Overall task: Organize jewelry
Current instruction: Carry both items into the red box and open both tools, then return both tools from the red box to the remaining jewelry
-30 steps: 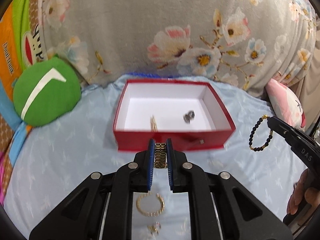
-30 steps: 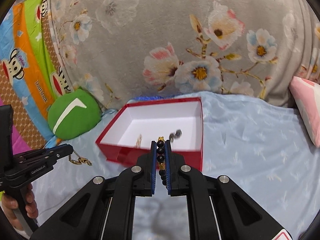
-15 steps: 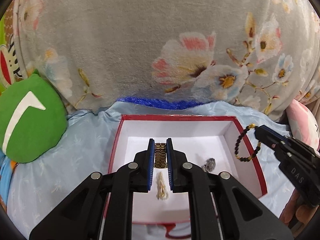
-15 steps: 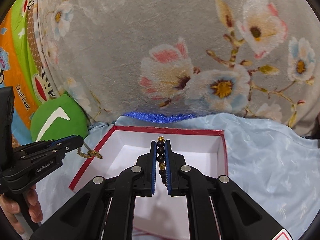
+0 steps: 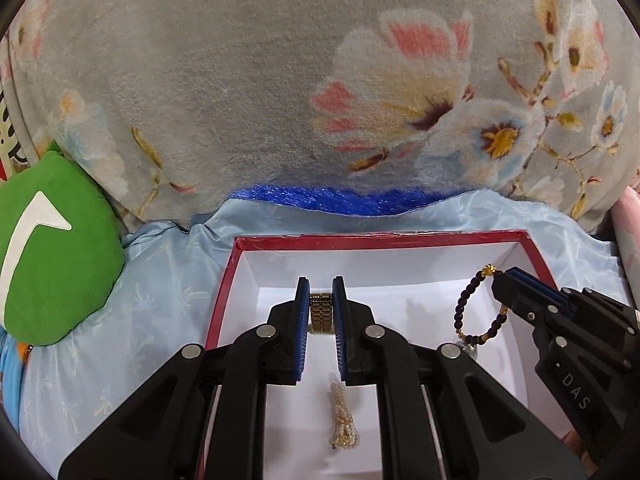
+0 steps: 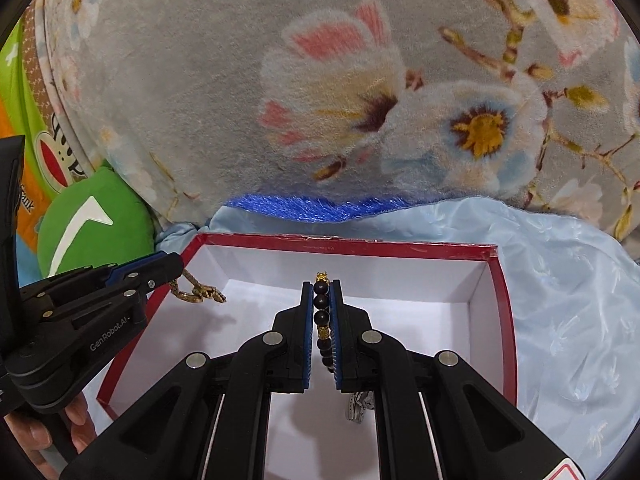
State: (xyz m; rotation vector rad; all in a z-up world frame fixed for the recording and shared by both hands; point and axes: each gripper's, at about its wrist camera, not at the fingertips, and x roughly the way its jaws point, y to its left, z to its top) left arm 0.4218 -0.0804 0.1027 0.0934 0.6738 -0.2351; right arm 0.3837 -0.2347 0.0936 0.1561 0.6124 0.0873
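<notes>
Both hand-held grippers (image 5: 321, 300) (image 6: 321, 296) clamped, angled downward

Ahead of me I see a grey floral blanket (image 5: 248, 92) filling the background, a pale blue satin sheet (image 6: 568, 300) below it, and a green cushion (image 5: 52, 256) at left.

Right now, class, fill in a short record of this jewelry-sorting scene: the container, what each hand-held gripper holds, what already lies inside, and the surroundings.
container: red box with white inside, open, on light blue cloth
left hand-held gripper: shut on gold link bracelet, above the box
right hand-held gripper: shut on dark bead bracelet, above the box
already in box: pale beaded piece; small silver piece
surroundings: floral grey blanket behind; green cushion at the left
</notes>
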